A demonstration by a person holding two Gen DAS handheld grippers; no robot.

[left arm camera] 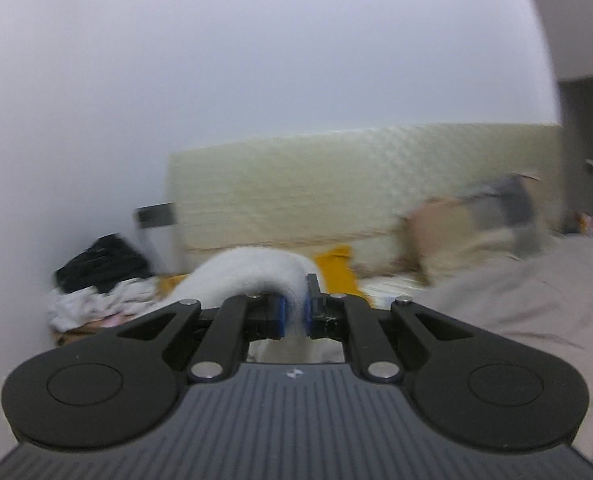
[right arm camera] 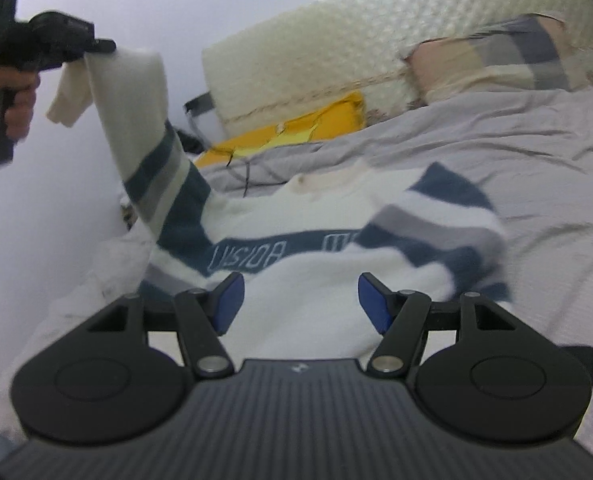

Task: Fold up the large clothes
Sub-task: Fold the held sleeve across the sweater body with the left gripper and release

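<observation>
Left gripper [left arm camera: 293, 310] clamps the striped sweater's [right arm camera: 308, 248] white sleeve [right arm camera: 132, 92], raised at ten o'clock; right gripper [right arm camera: 299, 300] gapes empty over the grey bedsheet [right arm camera: 516, 152]

- Soft, even, cool indoor light in both views; shadows are faint and there is no glare.
- Left wrist view: motion blur smears the dark clothes pile [left arm camera: 100, 264] and the plaid pillow [left arm camera: 492, 212].
- Fisheye bending curves the pale quilted headboard [right arm camera: 376, 28]; the corners darken.
- Right wrist view is sharper, though the white, navy-striped knitted sweater [right arm camera: 316, 264] looks slightly soft.

Pale lettering on the sweater [right arm camera: 308, 248] navy chest band, upside down (blurred), perhaps "VISION", rest unreadable
</observation>
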